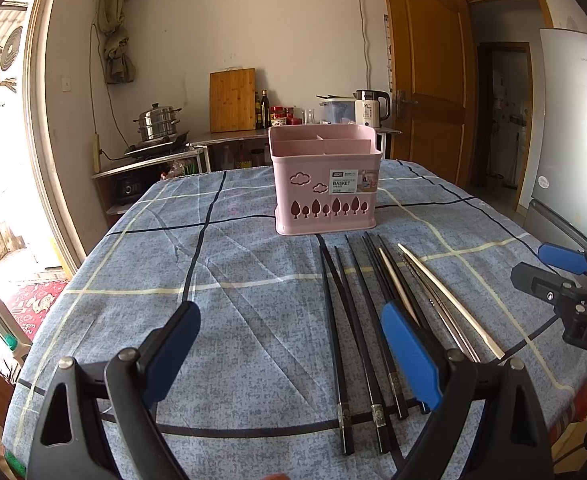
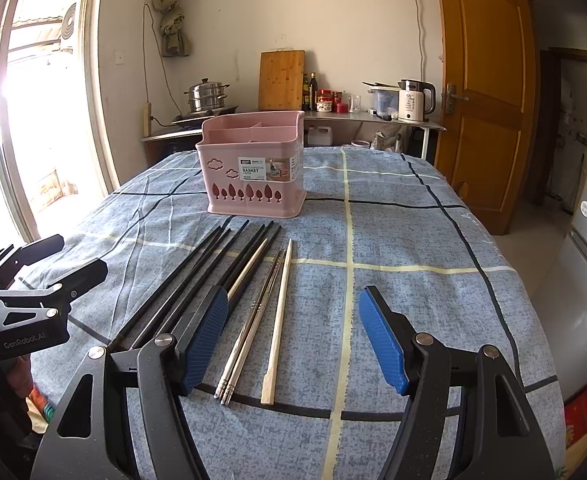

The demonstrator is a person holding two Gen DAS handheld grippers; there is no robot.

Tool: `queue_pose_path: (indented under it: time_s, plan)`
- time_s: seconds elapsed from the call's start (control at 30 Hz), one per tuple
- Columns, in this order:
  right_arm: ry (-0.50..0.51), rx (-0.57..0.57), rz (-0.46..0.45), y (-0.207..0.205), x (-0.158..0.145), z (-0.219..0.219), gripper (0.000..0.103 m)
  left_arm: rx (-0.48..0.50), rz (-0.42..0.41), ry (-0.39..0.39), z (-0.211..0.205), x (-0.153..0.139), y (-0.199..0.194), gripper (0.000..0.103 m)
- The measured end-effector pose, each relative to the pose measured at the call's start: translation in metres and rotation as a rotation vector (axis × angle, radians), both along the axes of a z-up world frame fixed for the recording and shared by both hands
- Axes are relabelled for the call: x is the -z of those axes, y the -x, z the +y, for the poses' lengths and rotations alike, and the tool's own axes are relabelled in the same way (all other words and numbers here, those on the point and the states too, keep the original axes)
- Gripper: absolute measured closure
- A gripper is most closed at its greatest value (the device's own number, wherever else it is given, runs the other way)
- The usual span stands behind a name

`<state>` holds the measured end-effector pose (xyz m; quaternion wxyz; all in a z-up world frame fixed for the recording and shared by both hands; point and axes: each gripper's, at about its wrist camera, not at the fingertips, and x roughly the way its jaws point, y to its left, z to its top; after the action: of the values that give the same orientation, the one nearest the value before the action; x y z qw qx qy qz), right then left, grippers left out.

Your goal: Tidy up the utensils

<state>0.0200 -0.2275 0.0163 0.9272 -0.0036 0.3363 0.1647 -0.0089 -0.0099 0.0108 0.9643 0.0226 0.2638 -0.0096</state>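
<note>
A pink utensil basket with inner compartments stands on the table; it also shows in the right wrist view. In front of it lie several black chopsticks, a metal pair and wooden ones, side by side. My left gripper is open and empty above the cloth, left of the chopsticks' near ends. My right gripper is open and empty above the metal and wooden chopsticks. Each gripper shows at the edge of the other's view.
The table wears a blue checked cloth. Behind it a counter holds a steamer pot, a cutting board, bottles and a kettle. A wooden door stands open at right, a fridge beside it.
</note>
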Motion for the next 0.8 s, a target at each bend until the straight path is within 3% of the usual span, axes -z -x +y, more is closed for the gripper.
queue_pose_path:
  time_s: [0.8]
  plan:
    - [0.002, -0.007, 0.008, -0.0030, 0.0018, 0.0022, 0.035, 0.006, 0.031, 0.007, 0.0007, 0.0032, -0.0091, 0.009]
